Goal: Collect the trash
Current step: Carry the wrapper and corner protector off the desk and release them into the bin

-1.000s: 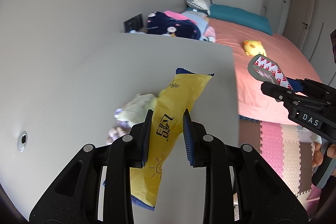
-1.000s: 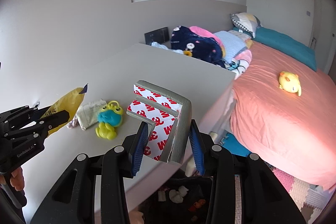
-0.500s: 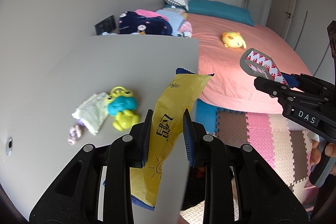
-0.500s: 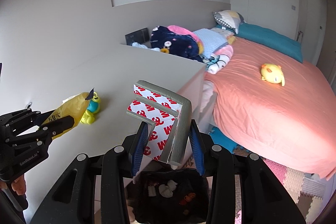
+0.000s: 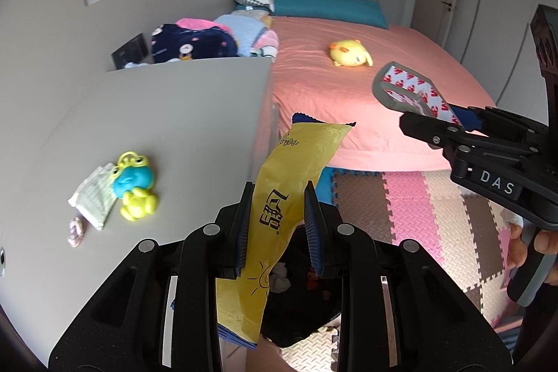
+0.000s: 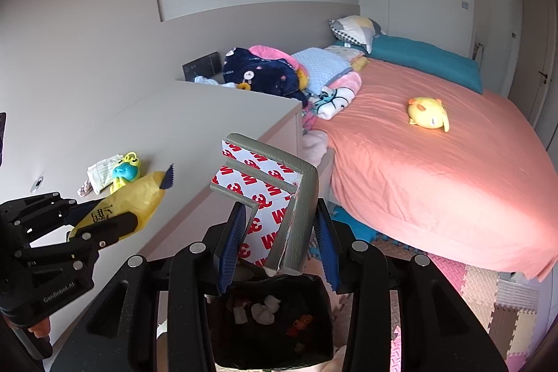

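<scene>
My left gripper (image 5: pixel 279 222) is shut on a long yellow snack wrapper (image 5: pixel 296 169) that sticks up and hangs down between its blue pads. My right gripper (image 6: pixel 279 232) is shut on a grey L-shaped foam corner guard (image 6: pixel 279 187) with red-and-white backing paper. A black-lined trash bin (image 6: pixel 275 316) holding several scraps stands on the floor below both grippers, beside the desk edge. In the left wrist view the bin (image 5: pixel 300 309) shows dark behind the wrapper, and the right gripper (image 5: pixel 436 121) with the guard (image 5: pixel 408 86) hangs at the right. The left gripper (image 6: pixel 101 222) and wrapper (image 6: pixel 139 197) appear at the left of the right wrist view.
On the grey desk (image 5: pixel 167 128) lie a blue-and-yellow frog toy (image 5: pixel 134 183), a folded paper (image 5: pixel 94 197) and a small hair tie (image 5: pixel 76 229). A bed with a salmon sheet (image 6: pixel 436 169) carries a yellow plush (image 6: pixel 429 112). Foam puzzle mats (image 5: pixel 411 208) cover the floor.
Both grippers have shifted rightward off the desk, carrying the wrapper and the guard. The trash bin has come into view under them, and the frog toy has slid left in both views.
</scene>
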Demonstrator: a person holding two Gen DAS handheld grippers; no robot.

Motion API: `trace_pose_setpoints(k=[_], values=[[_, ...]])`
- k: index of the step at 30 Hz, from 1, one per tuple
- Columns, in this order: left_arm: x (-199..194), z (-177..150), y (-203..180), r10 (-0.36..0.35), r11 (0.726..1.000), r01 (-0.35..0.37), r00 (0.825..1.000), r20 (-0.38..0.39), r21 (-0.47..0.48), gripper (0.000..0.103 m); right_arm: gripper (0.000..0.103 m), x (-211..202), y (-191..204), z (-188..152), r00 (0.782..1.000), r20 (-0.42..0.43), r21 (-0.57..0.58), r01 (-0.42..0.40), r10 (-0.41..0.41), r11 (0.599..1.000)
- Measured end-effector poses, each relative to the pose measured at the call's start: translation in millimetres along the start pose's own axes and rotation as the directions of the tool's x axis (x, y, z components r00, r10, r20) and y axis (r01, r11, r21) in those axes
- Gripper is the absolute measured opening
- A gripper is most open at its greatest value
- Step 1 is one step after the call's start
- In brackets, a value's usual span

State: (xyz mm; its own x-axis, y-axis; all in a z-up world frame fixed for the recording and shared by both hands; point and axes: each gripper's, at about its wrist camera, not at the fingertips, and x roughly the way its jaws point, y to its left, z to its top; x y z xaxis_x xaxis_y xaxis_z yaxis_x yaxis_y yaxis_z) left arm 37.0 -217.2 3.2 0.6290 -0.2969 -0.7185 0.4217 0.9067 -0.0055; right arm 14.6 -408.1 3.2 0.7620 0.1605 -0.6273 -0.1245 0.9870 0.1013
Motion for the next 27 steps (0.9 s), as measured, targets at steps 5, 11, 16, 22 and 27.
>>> trace_pose_setpoints(k=[5, 11, 16, 22, 27], values=[[2.4, -3.3, -16.7, -0.028, 0.999, 0.028, 1.000, -0.013, 0.032, 0.027, 0.041, -6.2, -7.0, -4.8, 1.000, 0.001, 0.010, 0.007, -0.007, 1.000], [7.5, -10.6, -31.3, -0.048, 0.996, 0.053, 0.997, -0.061, 0.076, 0.035, 0.048, -10.6, -10.5, -9.8, 1.000, -0.011, 0.034, -0.007, 0.008, 0.999], [-1.3, -17.3, -37.0, 0.013, 0.993, -0.009, 0.999, -0.031, 0.115, 0.096, 0.087, -22.2, -13.9, -9.8, 0.999, 0.039, 0.055, 0.032, -0.035, 0.998], [-7.4, -16.9, -32.8, 0.028, 0.994, -0.025, 0.999, -0.018, 0.111, 0.096, 0.087, -27.1, -17.7, -8.7, 0.997, 0.055, 0.075, 0.042, -0.046, 0.996], [-7.4, -16.5, -26.9, 0.031, 0.995, -0.029, 0.999, -0.020, 0.093, 0.097, 0.087, -25.8, -17.0, -8.6, 0.997, 0.052, 0.074, 0.046, -0.050, 0.996]])
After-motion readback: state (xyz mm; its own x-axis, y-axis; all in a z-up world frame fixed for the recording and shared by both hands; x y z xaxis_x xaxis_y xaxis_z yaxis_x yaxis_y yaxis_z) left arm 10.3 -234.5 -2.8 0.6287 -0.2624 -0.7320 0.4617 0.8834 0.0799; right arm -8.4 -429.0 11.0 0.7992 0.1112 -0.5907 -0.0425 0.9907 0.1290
